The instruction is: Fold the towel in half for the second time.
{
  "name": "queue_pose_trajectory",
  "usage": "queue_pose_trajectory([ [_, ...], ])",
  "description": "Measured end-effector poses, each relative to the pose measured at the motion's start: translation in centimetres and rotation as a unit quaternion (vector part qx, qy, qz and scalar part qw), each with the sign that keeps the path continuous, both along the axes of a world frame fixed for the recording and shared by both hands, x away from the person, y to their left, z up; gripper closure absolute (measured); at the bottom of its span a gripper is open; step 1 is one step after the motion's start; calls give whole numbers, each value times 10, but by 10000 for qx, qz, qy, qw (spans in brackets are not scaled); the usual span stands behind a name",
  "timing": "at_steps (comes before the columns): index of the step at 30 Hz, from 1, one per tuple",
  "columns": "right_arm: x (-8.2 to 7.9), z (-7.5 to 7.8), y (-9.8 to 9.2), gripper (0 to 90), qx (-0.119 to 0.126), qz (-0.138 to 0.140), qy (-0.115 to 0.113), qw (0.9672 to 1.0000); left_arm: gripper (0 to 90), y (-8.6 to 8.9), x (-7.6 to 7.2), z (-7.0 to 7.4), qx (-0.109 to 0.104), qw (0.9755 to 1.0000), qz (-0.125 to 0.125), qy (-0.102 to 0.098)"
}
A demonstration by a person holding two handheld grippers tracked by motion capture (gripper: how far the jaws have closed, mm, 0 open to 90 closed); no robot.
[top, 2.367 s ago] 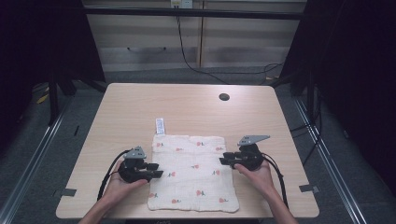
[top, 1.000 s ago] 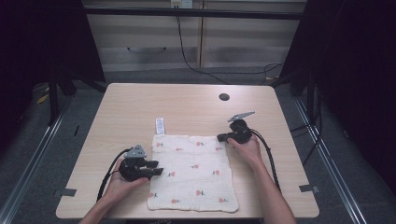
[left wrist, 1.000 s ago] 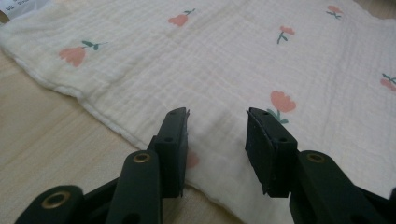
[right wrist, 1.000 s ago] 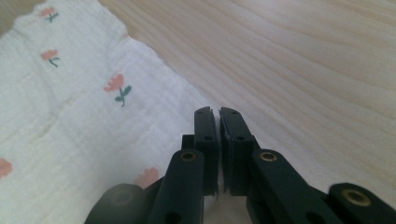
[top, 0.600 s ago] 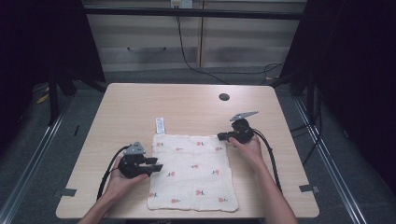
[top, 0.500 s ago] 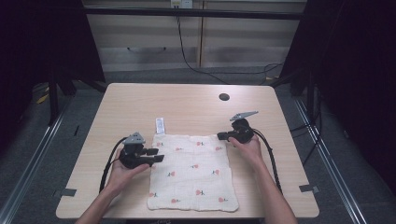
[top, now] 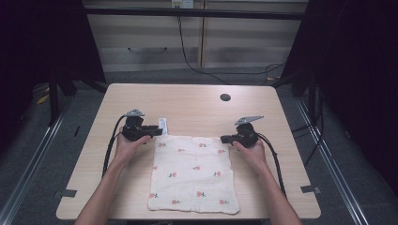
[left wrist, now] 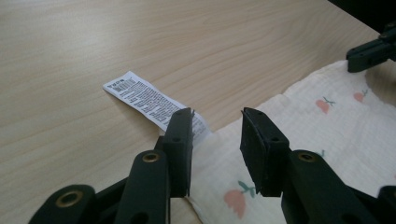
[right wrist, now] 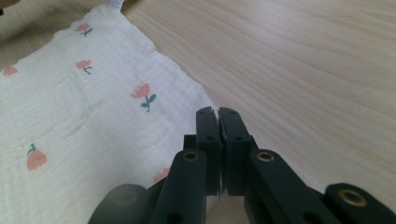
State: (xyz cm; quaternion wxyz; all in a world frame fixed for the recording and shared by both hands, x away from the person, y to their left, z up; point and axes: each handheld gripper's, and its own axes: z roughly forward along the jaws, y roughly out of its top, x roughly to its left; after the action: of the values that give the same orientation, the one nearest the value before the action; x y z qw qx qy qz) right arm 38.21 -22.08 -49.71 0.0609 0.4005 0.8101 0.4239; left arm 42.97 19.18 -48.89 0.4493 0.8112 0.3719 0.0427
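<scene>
A cream cloth [top: 195, 171] printed with small red flowers lies flat on the wooden table [top: 197, 105]. Its white care label [top: 163, 124] sticks out at the far left corner. My left gripper [top: 157, 130] hovers at that corner. In the left gripper view its jaws [left wrist: 217, 135] stand apart over the cloth [left wrist: 327, 121] and the label [left wrist: 149, 98], and they have just been closing without pressing on anything. My right gripper [top: 224, 138] sits at the far right corner. In the right gripper view it [right wrist: 218, 116] is shut, pinching the edge of the cloth [right wrist: 84, 116].
A round cable hole [top: 225, 97] sits in the table's far right part. Bare wood surrounds the cloth on all sides. Black cables trail from both grippers along the forearms. The right gripper [left wrist: 373, 49] shows far off in the left gripper view.
My left gripper has travelled from the cloth's left edge away from me to the far left corner beside the label. The right gripper earlier shifted to the far right corner and has stayed there.
</scene>
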Motion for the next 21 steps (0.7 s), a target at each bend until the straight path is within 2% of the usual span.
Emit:
queue_pose_trajectory([
  [1, -1, 1, -1, 878, 6, -2, -8, 10000, 639, -1, -1, -2, 156, 9999, -31, -1],
  [4, -4, 0, -3, 878, -4, 15, -82, 10000, 626, -2, 0, -6, 338, 9994, -8, -22],
  [6, -4, -2, -3, 878, 11, -11, -65, 10000, 617, -2, 2, -9, 328, 9994, 53, 10],
  [7, -5, -4, -3, 878, 19, -34, -20, 10000, 613, -3, 3, -13, 470, 9988, 102, 31],
  [9, -5, -5, -3, 878, 3, -33, -17, 10000, 613, -2, 3, -14, 502, 9987, 74, 64],
  [14, -5, -6, -2, 877, -8, -48, -4, 10000, 620, -6, 1, -18, 534, 9986, -50, -4],
  [17, -5, -8, -2, 877, 14, -67, 13, 10000, 673, -6, 0, -18, 571, 9983, -35, -64],
  [19, -5, -9, -2, 877, 17, -81, 43, 10000, 734, -7, -2, -18, 666, 9976, -100, -138],
  [20, -5, -9, -2, 877, 39, -99, 51, 9999, 734, -7, -3, -18, 724, 9972, -122, -172],
  [21, -5, -8, -3, 877, 71, -90, 17, 9999, 817, -7, -3, -18, 723, 9972, -130, -171],
])
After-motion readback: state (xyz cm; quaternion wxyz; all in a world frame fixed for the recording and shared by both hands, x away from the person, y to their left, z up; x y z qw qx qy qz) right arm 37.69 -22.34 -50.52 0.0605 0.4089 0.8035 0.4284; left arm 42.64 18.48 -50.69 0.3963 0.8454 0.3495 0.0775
